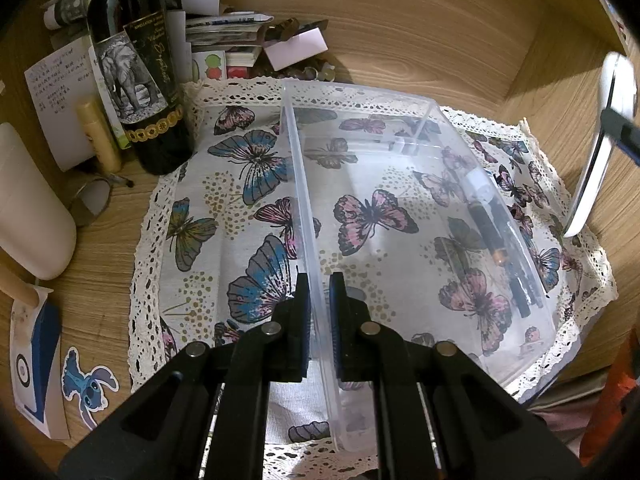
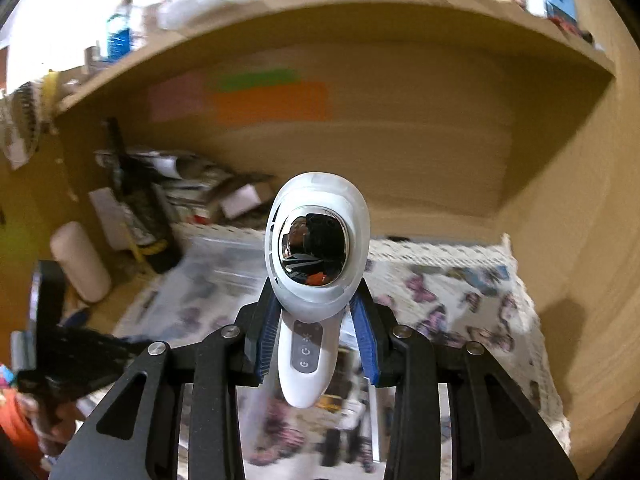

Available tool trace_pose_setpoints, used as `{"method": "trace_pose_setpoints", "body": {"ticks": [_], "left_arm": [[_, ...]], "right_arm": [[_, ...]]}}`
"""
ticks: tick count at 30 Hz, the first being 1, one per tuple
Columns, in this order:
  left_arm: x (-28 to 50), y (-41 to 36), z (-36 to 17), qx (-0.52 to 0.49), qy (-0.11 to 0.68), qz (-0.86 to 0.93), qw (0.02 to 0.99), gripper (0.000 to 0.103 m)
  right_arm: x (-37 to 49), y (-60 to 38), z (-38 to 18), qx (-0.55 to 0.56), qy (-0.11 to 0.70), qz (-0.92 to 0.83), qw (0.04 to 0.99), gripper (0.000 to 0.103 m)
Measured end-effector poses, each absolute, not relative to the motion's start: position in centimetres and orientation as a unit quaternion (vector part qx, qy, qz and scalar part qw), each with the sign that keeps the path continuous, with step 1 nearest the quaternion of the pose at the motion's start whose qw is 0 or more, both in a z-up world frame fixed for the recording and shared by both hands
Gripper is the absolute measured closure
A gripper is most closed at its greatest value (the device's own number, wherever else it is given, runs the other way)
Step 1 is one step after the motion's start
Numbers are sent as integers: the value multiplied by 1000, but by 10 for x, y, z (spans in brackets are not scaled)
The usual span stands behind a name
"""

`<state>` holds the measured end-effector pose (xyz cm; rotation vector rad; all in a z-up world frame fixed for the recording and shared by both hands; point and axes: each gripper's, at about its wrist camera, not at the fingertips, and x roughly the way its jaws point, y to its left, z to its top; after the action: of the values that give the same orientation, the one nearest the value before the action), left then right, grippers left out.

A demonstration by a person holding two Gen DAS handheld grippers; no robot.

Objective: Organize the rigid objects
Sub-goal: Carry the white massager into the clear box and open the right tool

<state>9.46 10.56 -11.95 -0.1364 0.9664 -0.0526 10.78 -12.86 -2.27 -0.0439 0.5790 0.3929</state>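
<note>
A clear plastic box (image 1: 400, 216) rests on a butterfly-print cloth (image 1: 224, 216). My left gripper (image 1: 319, 308) is shut on the box's left wall. Dark pens (image 1: 496, 240) lie along the box's right side. My right gripper (image 2: 318, 328) is shut on a white handheld device (image 2: 316, 264) with a mirrored oval face and buttons on its handle, held above the cloth (image 2: 460, 300). The same device shows at the right edge of the left wrist view (image 1: 600, 148). The box looks blurred in the right wrist view (image 2: 224, 264).
A dark wine bottle (image 1: 136, 80) stands left of the cloth, with a gold tube (image 1: 100, 136), a white cylinder (image 1: 28, 204), papers and small boxes (image 1: 224, 32) behind. Wooden shelf walls (image 2: 400, 140) enclose the back and right.
</note>
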Motion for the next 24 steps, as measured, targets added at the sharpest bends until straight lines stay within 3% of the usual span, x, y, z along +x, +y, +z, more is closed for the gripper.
{"method": "trace_pose_setpoints", "body": {"ticks": [7, 24], "left_arm": [[94, 105, -120, -65, 463, -25, 883, 94], [93, 107, -119, -64, 458, -32, 886, 93]], "right_arm": [[106, -98, -23, -32, 283, 242, 927, 71], [142, -35, -96, -117, 390, 251, 878, 71]]}}
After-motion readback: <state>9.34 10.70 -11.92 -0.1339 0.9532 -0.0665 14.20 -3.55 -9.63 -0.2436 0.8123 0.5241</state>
